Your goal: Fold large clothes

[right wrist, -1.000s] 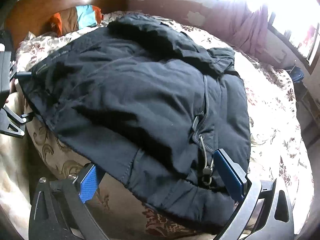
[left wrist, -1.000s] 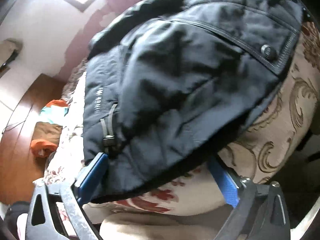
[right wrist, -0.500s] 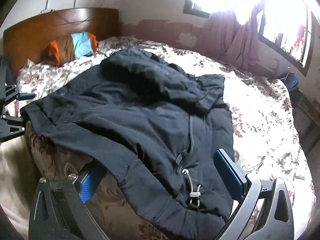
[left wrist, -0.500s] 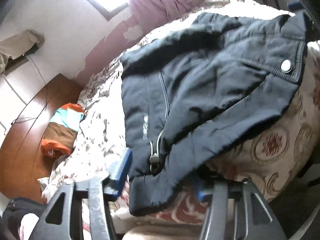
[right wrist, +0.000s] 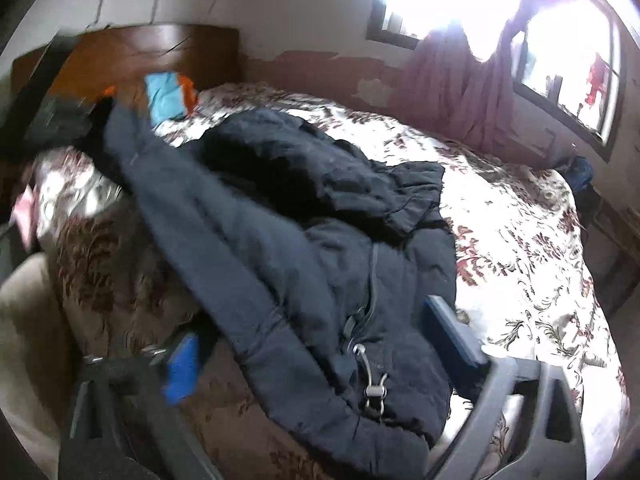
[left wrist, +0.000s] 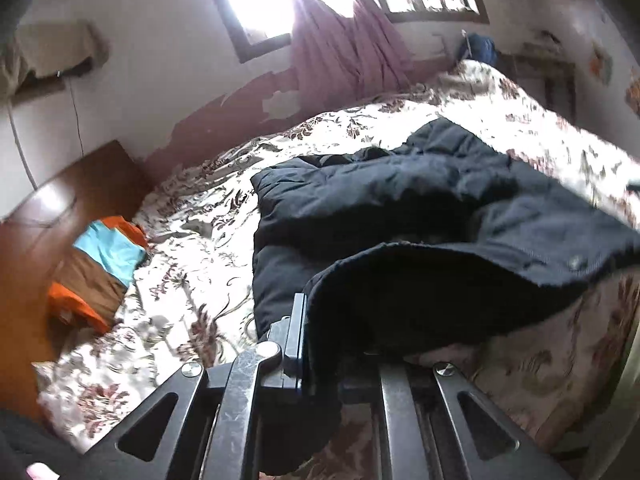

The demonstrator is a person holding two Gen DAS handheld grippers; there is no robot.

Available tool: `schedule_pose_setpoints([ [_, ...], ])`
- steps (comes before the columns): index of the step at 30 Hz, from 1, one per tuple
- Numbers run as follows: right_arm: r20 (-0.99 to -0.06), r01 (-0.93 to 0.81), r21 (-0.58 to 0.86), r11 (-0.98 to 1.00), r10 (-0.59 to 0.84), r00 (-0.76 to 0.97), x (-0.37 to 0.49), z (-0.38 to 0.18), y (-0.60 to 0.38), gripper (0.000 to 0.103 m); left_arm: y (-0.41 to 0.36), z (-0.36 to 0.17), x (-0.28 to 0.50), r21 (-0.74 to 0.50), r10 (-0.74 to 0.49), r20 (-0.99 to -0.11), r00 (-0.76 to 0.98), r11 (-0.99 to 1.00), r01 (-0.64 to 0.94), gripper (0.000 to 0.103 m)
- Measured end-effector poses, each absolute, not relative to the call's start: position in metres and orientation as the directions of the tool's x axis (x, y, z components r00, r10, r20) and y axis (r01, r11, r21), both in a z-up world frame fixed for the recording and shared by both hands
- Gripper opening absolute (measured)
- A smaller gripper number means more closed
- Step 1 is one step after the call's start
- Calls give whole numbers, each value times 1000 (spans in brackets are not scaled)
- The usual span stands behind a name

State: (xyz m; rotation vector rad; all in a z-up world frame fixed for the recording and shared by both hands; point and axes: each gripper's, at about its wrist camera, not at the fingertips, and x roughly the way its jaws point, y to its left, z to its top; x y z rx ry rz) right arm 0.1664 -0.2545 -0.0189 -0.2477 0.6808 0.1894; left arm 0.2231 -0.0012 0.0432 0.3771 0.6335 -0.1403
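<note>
The bulky dark navy padded jacket (right wrist: 304, 248) sprawls across the floral cream-and-maroon bedspread (right wrist: 520, 248), its near hem draping over the bed's front edge. Bare spread lies open toward the window side. The left tongs (left wrist: 324, 344) are clamped narrow on a jacket corner, their right finger hidden by cloth. The right tongs (right wrist: 320, 344) stand wide astride the hem, their left finger motion-blurred.

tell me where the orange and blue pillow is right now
The pillow lies at the head of the bed, against the wooden headboard; left in the left wrist view, upper left in the right wrist view, beyond the dark jacket.
</note>
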Motion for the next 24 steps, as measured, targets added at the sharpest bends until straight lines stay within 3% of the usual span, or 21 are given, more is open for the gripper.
schedule_pose_setpoints([
  [4, -674, -286, -194, 938, 85, 734, 158, -38, -244, 26, -4, 43, 219, 281, -21, -599, 801, 931, 234, 10],
  [9, -651, -241, -174, 955, 72, 756, 151, -34, -248, 9, -4, 45, 203, 276, -30, -568, 823, 934, 225, 9],
  [24, -431, -163, -168, 972, 76, 899, 80, 54, -267, 5, 2, 89, 103, 278, -77, -392, 917, 940, 198, 7],
])
